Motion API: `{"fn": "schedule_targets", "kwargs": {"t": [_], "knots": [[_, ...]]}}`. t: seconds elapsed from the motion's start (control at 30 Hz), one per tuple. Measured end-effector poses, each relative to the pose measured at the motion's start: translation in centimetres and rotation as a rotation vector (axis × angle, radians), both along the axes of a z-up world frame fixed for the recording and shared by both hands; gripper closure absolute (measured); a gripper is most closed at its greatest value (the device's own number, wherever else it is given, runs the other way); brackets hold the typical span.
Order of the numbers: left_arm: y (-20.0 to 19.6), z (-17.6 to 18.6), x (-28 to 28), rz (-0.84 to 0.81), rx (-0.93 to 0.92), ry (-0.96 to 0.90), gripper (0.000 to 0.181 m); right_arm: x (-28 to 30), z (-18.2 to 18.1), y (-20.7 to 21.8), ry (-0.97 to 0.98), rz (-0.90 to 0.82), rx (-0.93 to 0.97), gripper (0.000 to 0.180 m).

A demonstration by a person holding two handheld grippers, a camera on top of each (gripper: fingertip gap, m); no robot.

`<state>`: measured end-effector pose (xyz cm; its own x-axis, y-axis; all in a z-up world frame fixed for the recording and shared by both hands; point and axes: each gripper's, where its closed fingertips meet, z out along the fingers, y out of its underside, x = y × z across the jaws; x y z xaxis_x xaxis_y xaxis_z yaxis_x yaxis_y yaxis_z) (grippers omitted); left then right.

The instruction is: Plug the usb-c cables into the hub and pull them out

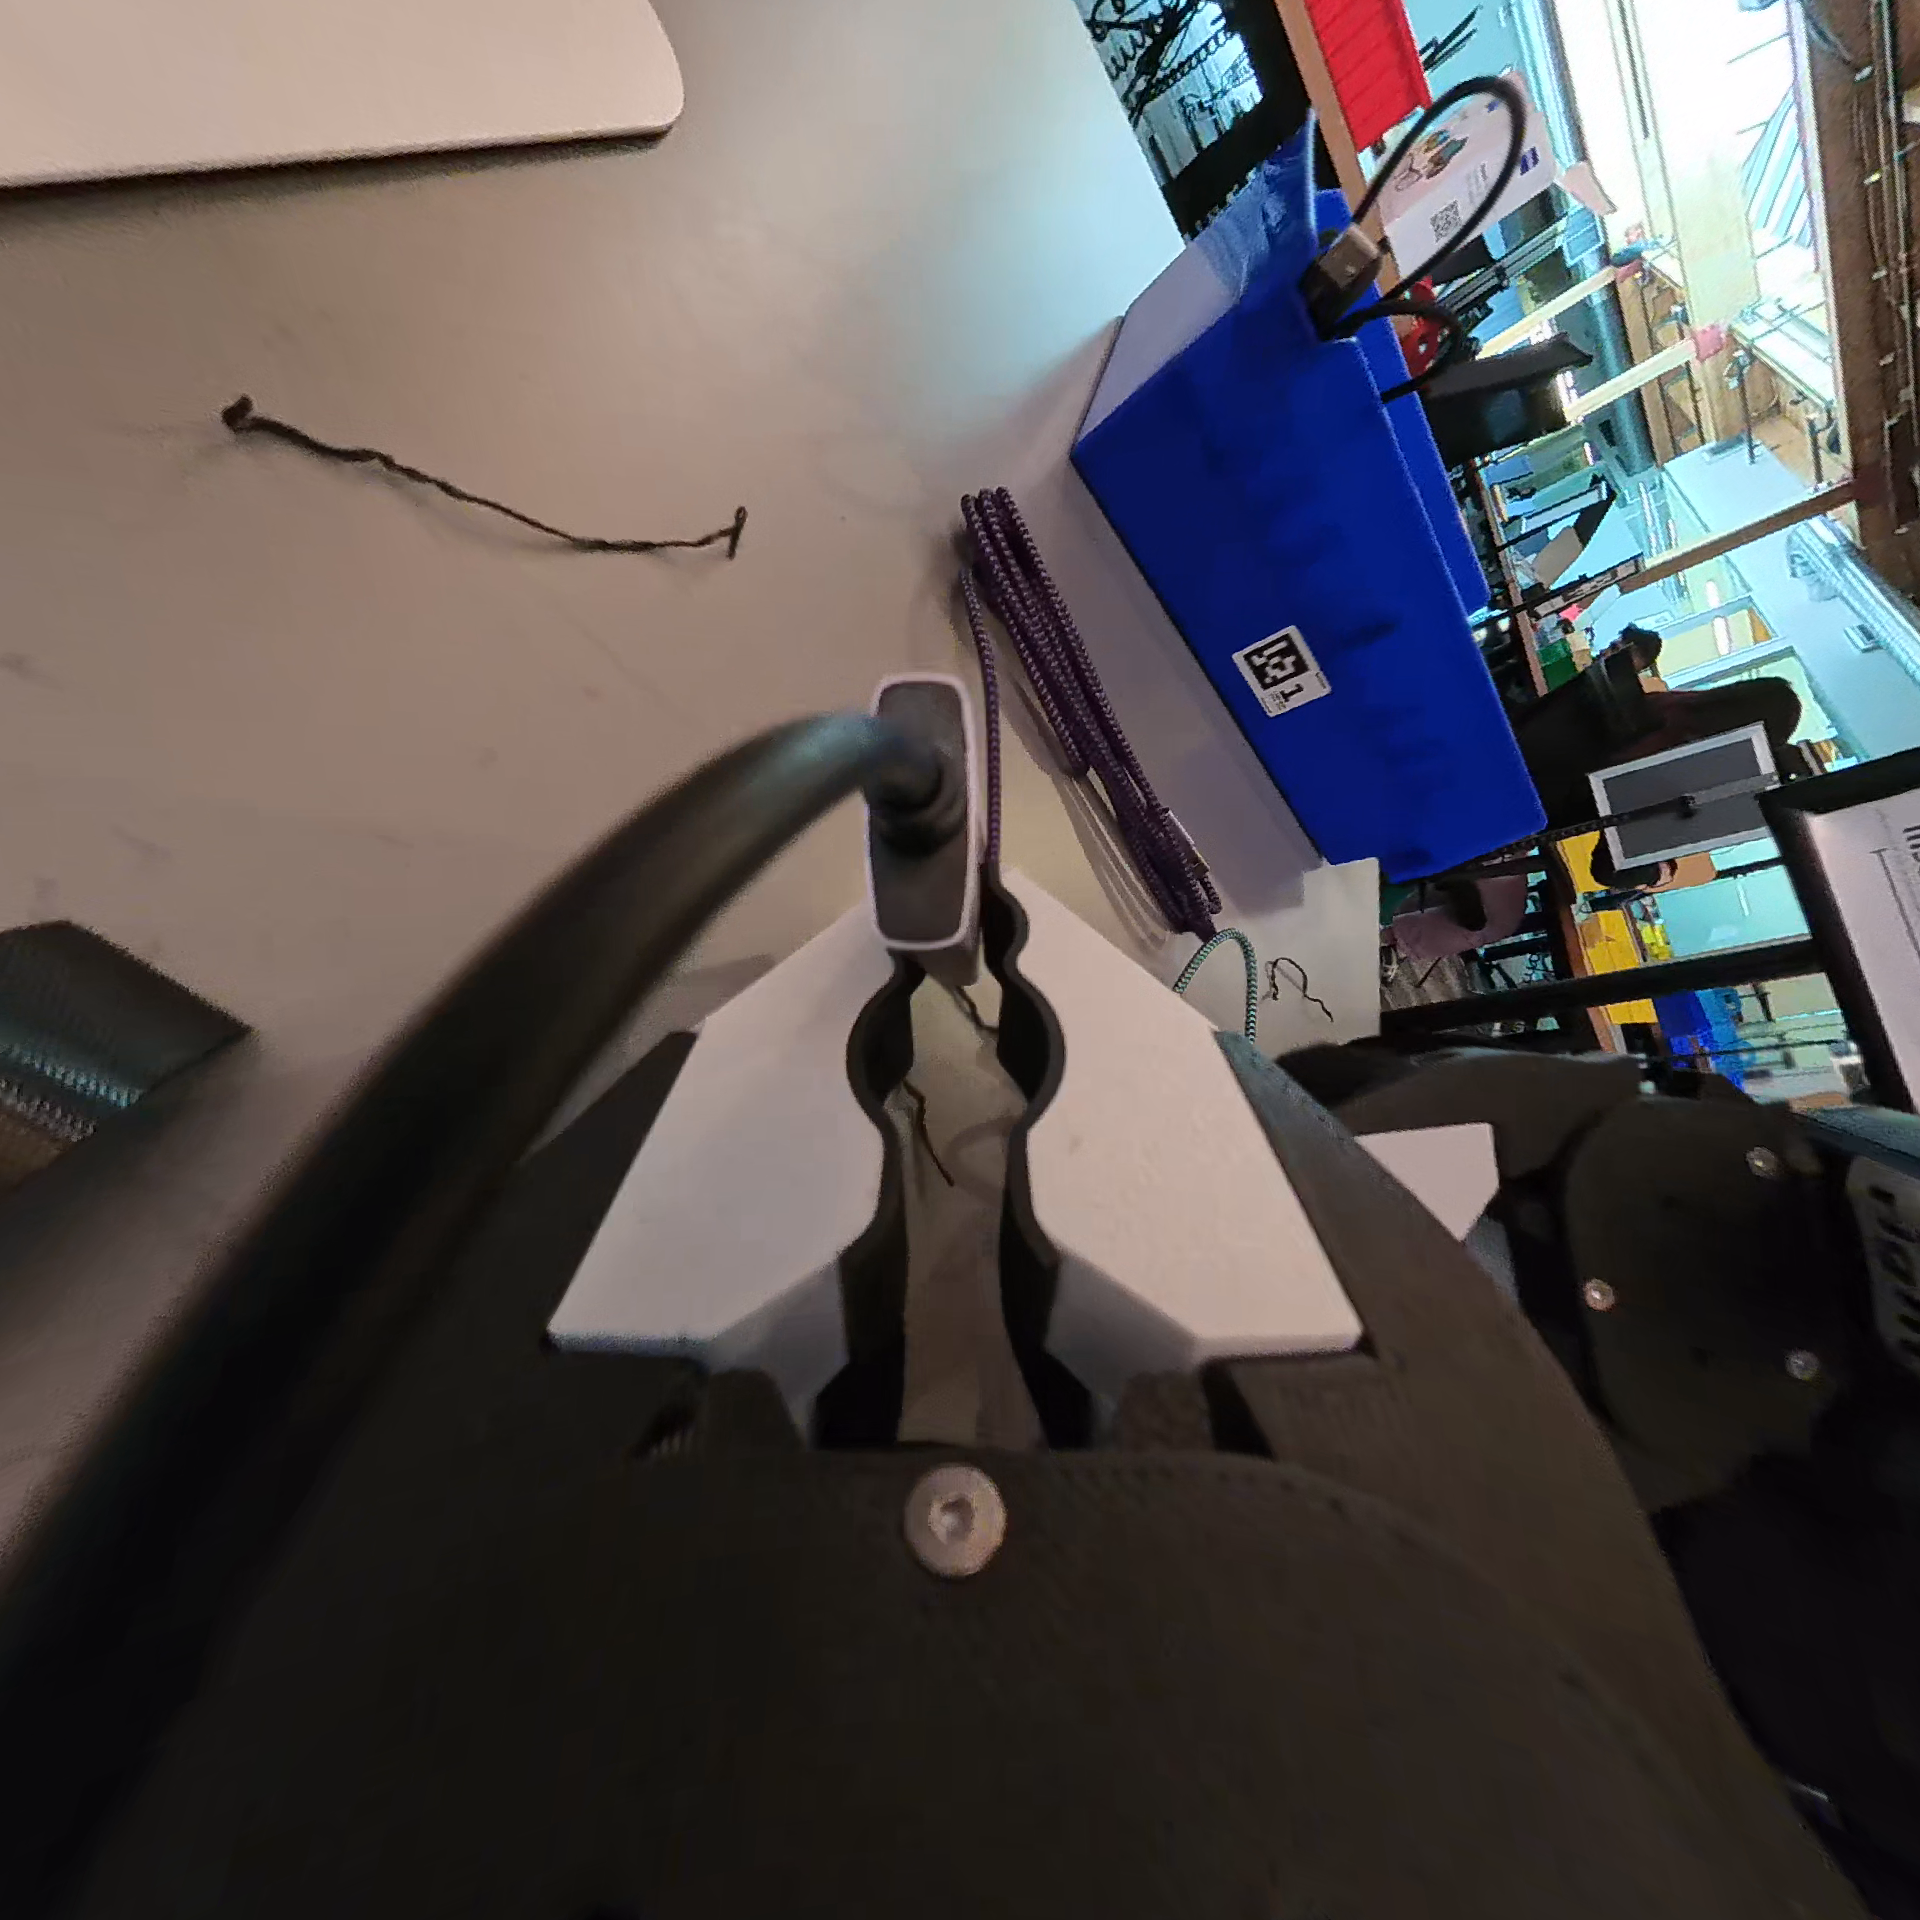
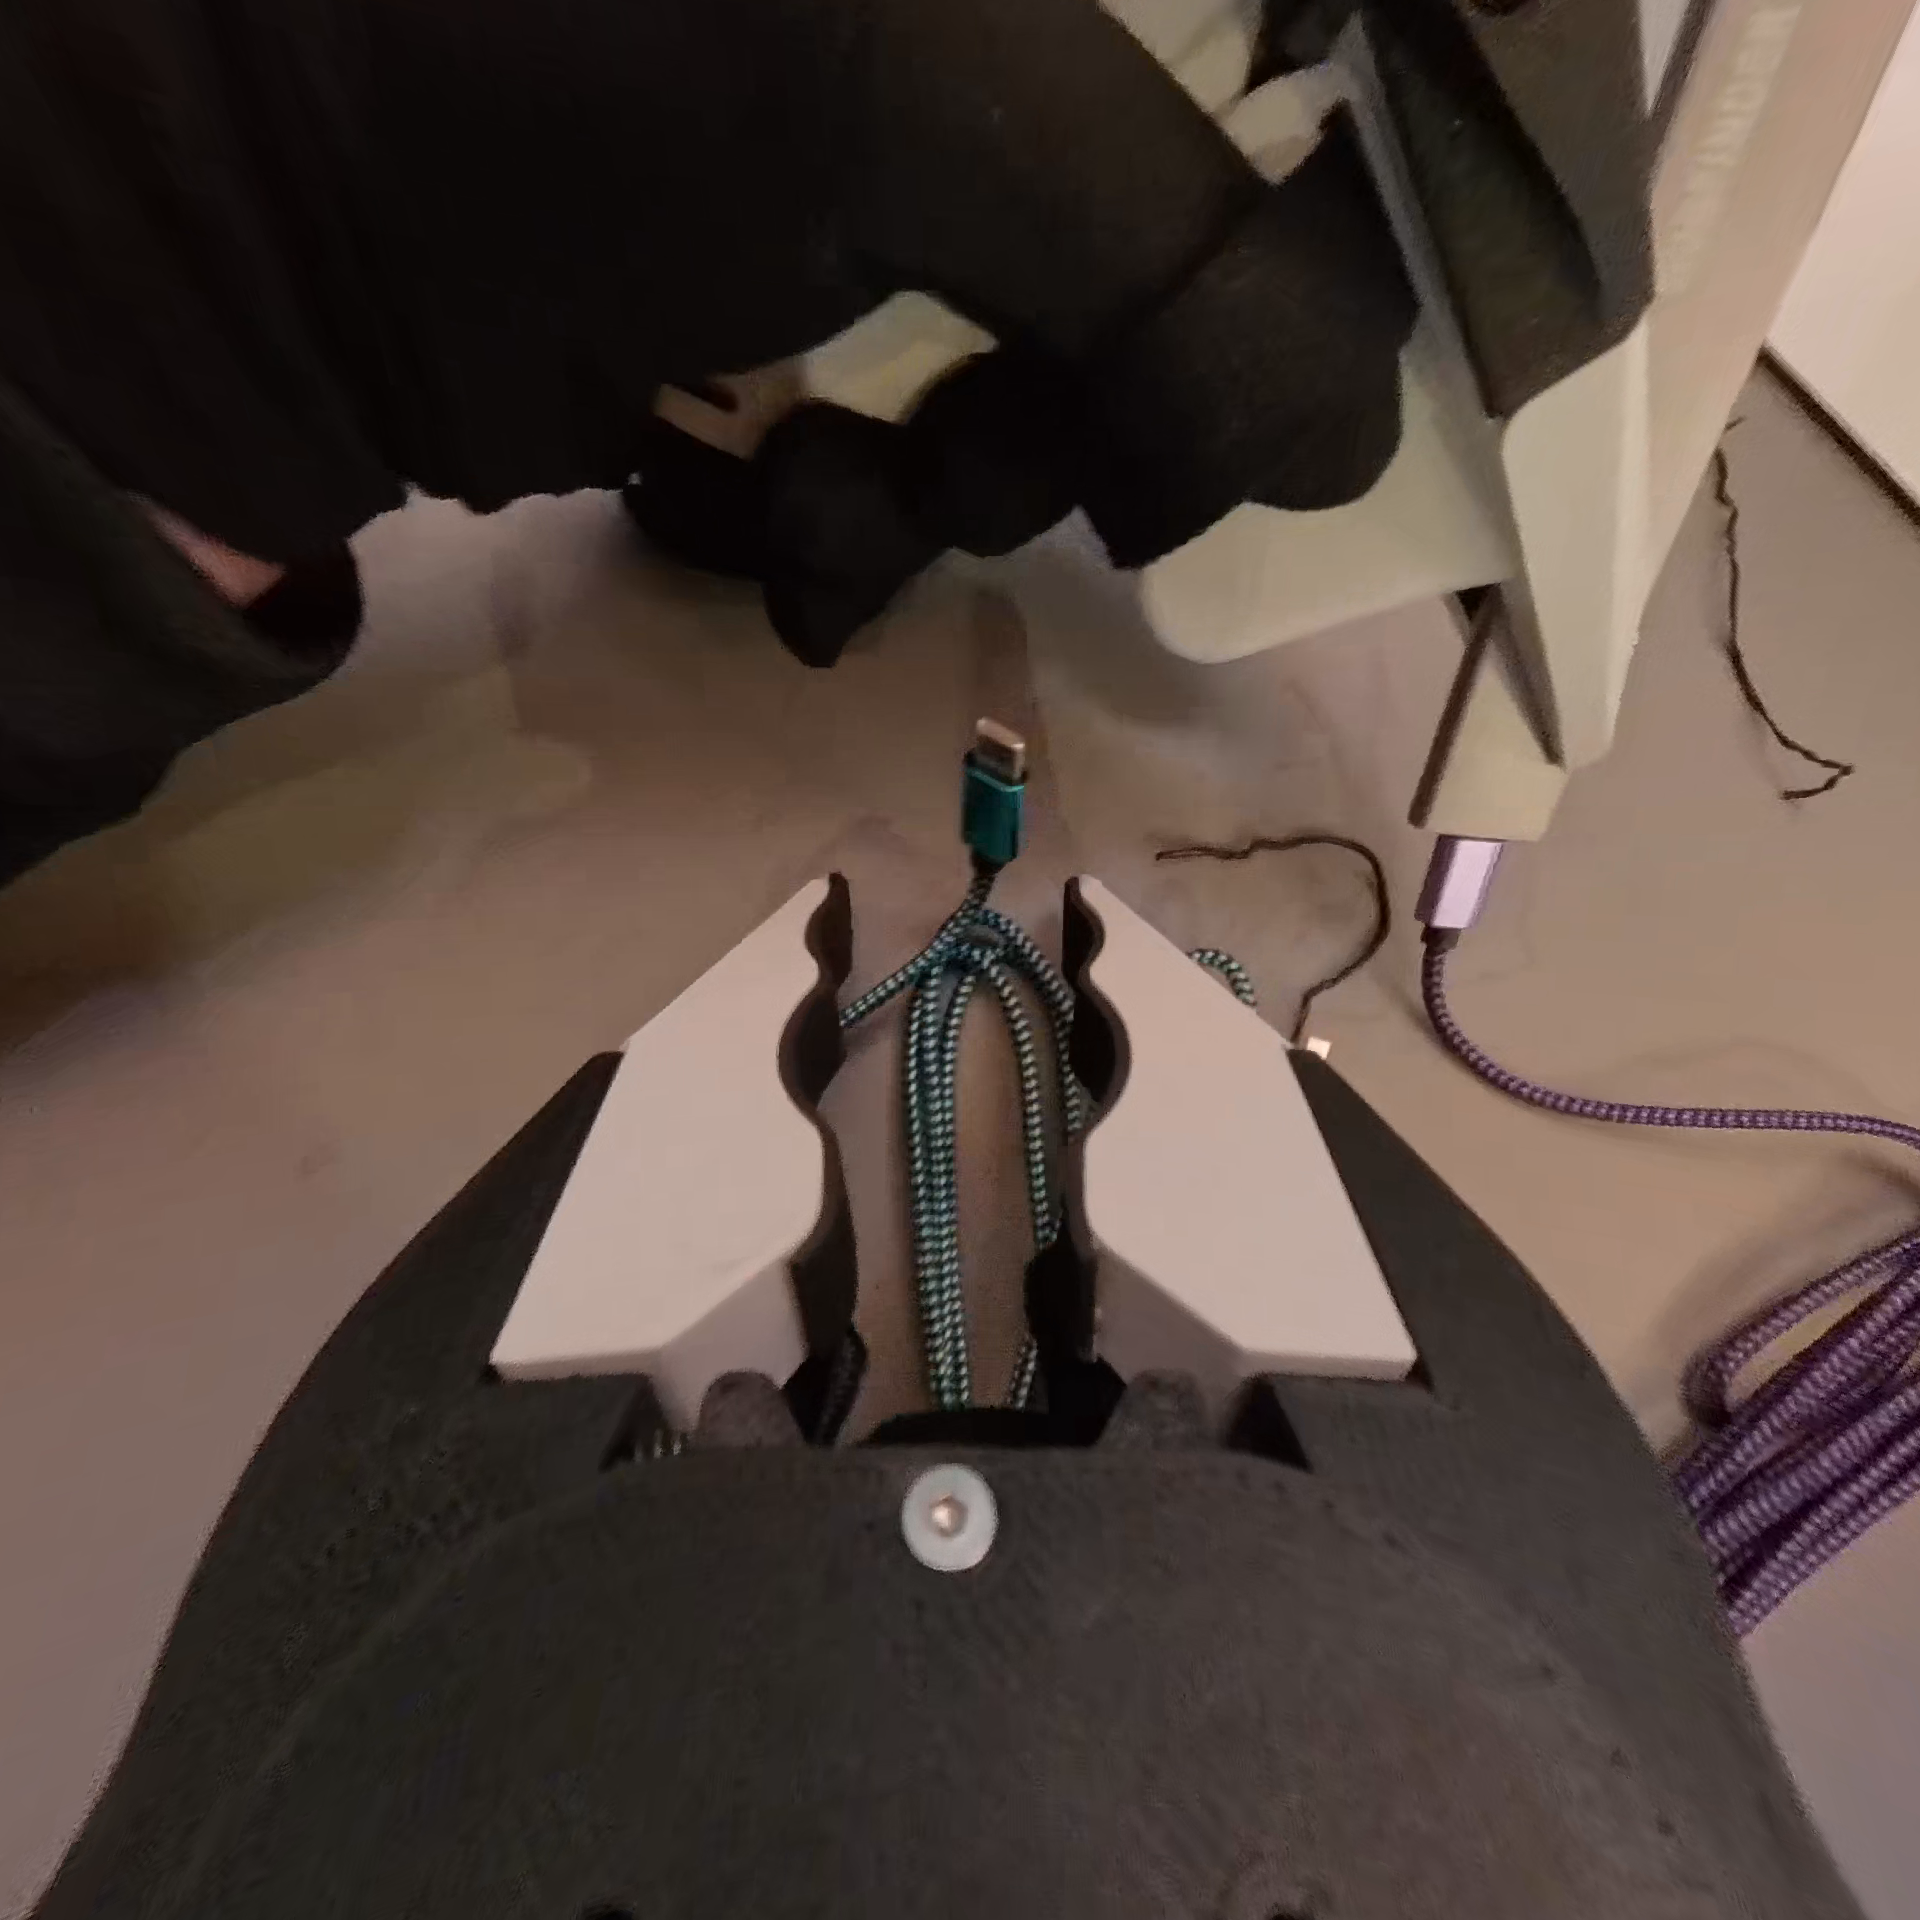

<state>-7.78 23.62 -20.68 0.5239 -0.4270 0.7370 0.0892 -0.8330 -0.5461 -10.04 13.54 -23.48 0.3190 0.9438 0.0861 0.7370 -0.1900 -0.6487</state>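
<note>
With the hub [image 1: 925, 821] being clamped by the left gripper [image 1: 951, 961] above the table, the teal cable [image 2: 940, 1122] is being straddled by the wide-open right gripper [image 2: 956, 904] — its plug [image 2: 992, 795] lying beyond the tips — so braid, not plug, risks being pinched.

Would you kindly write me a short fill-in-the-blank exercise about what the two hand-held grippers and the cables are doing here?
1. The left hand-held gripper is shut on the slim silver ____.
2. The teal braided cable lies between the fingers of the ____ hand-held gripper.
3. The big plastic bin behind the coiled purple braided cable is ____.

Missing words: hub; right; blue
</note>
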Motion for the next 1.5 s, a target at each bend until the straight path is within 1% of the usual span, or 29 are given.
{"fn": "schedule_targets", "kwargs": {"t": [0.03,0.1,0.17,0.37,0.47,0.63,0.73,0.83,0.97,1.13,1.2,1.27,1.3,1.37,1.4,1.43,1.5], "knots": [[-0.1,-0.2,0.0,-0.001,-0.017,0.000,0.173,-0.2,-0.1,0.3,0.003,-0.005,-0.011,0.141],[-0.1,-0.4,-0.1,0.004,-0.040,0.000,0.172,-0.6,-0.2,0.8,0.000,0.003,-0.015,0.151],[-0.2,-0.7,-0.2,0.007,-0.067,-0.001,0.172,-1.0,-0.5,0.6,0.001,0.028,-0.039,0.173],[-0.8,-1.7,-0.3,0.003,-0.145,0.014,0.169,-0.6,-0.2,0.2,0.025,0.062,-0.068,0.174],[-1.3,-2.4,0.0,-0.025,-0.179,0.044,0.165,0.2,0.2,0.0,0.022,0.079,-0.062,0.175],[-1.4,-2.5,0.0,-0.025,-0.192,0.038,0.166,1.4,0.6,-1.3,0.057,0.080,-0.094,0.175],[-2.0,-2.4,0.2,-0.049,-0.202,0.044,0.163,1.9,0.5,-1.2,0.057,0.078,-0.101,0.175],[-3.0,-1.4,0.7,-0.091,-0.210,0.025,0.138,2.1,0.8,-1.0,0.077,0.079,-0.106,0.174],[-3.8,-1.0,0.9,-0.120,-0.204,0.045,0.127,2.7,1.0,-0.7,0.078,0.097,-0.110,0.174],[-5.7,-1.1,1.0,-0.189,-0.214,0.117,0.125,3.8,1.1,-0.2,0.086,0.111,-0.151,0.174],[-6.6,-1.3,0.9,-0.229,-0.228,0.144,0.130,4.2,1.2,0.1,0.086,0.113,-0.150,0.174],[-6.8,-1.5,0.3,-0.218,-0.242,0.169,0.135,4.6,1.4,0.3,0.088,0.118,-0.154,0.174],[-6.7,-1.6,0.0,-0.204,-0.239,0.188,0.135,4.8,1.4,0.4,0.086,0.120,-0.155,0.174],[-7.1,-1.3,-0.3,-0.207,-0.232,0.213,0.124,5.2,1.4,0.6,0.075,0.125,-0.153,0.174],[-7.3,-1.2,-0.4,-0.218,-0.229,0.228,0.125,5.4,1.4,0.8,0.071,0.126,-0.148,0.174],[-7.7,-1.0,-0.2,-0.237,-0.224,0.228,0.131,5.6,1.5,0.9,0.069,0.126,-0.144,0.174],[-7.9,-0.4,0.3,-0.258,-0.206,0.196,0.136,5.8,1.6,1.2,0.072,0.122,-0.131,0.174]]}}
